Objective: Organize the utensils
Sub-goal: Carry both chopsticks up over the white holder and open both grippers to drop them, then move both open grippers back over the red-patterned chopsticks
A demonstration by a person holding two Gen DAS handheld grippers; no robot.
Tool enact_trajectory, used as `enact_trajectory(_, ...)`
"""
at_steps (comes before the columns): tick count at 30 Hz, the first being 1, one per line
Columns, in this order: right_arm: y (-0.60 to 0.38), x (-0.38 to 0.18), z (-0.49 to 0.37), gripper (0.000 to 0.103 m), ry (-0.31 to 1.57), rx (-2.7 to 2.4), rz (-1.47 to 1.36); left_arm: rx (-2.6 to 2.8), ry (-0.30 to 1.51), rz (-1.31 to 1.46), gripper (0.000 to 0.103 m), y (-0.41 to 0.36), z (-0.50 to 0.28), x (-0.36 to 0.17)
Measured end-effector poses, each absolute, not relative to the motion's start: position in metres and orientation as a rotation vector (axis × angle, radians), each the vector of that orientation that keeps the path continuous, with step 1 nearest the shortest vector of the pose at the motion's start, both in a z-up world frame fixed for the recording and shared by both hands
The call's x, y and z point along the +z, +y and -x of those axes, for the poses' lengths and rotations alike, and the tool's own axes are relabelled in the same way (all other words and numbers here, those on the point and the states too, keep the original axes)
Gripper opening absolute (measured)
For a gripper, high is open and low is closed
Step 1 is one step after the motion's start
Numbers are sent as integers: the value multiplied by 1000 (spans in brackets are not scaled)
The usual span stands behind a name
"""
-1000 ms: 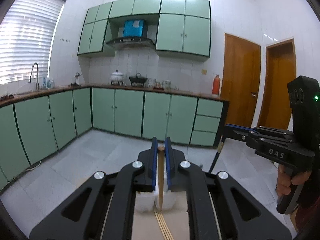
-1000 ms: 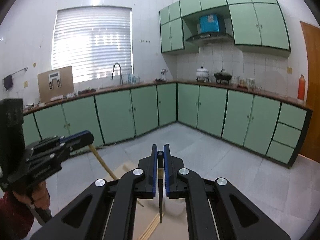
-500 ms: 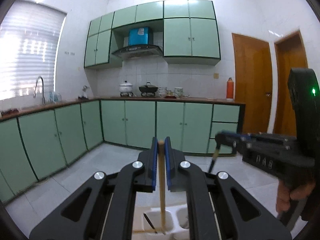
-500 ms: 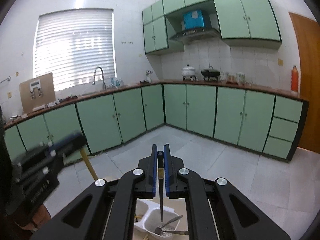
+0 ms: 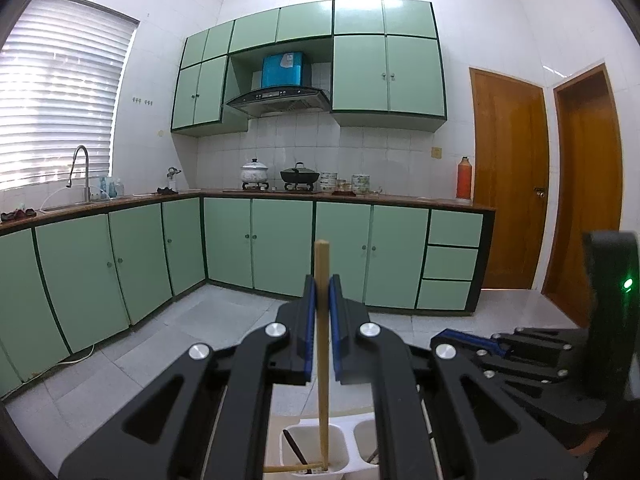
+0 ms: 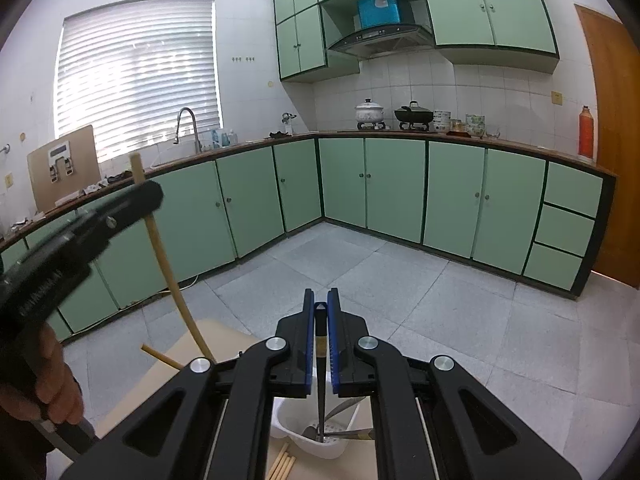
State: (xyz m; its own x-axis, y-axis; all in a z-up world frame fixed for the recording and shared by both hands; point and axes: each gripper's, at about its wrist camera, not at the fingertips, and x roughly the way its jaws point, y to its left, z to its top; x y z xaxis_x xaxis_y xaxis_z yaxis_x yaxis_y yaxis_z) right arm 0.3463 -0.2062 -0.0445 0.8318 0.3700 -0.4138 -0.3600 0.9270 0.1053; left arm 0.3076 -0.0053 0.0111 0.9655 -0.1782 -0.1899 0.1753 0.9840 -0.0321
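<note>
A: Chopstick (image 5: 322, 344) in the left hand-held gripper (image 5: 322, 320) — where does it sit?

B: Clamped upright, its tip inside the white utensil caddy (image 5: 316, 450) directly beneath.

A: And the right hand-held gripper (image 6: 321, 344)?

B: Clenched on a dark-handled utensil (image 6: 320, 400), long axis vertical, hanging over the caddy's neighbouring compartment. Both hands tilt slightly downward; release probably comes next.

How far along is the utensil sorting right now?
Partly done: the white holder already contains a dark utensil and a chopstick in one cup, metal cutlery in the other. In hand: the left gripper is lowering a wooden chopstick in, the right gripper a dark-handled utensil. Left: loose chopsticks on the table.
</note>
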Motion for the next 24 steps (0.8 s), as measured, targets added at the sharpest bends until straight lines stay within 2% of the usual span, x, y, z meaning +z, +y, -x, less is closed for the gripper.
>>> enact_trajectory(8,-202,-50,-346,6,452,376,-24,-166,219,17,6,-10,-319,-10)
enact_trajectory(10,-202,-54,-347,9,474,374,-22,-160,265,11,12,-8,-324,-20)
enact_trajectory(12,-203,-57,-344,17,473,365,-13,-160,307,30,36,-2,-324,-28)
enact_trajectory(15,-210,-60,-336,28,465,355,-37,-156,325,34,39,8,-317,-32)
enact_trajectory(17,-217,-61,-326,46,442,341,-59,-150,332,31,44,14,-310,-34)
enact_trajectory(20,-227,-61,-310,62,414,321,-80,-141,341,43,53,24,-296,-36)
enact_trajectory(22,-231,-63,-298,68,394,300,-84,-126,353,48,57,30,-284,-39)
enact_trajectory(24,-236,-68,-284,73,392,284,-88,-121,370,59,66,35,-272,-44)
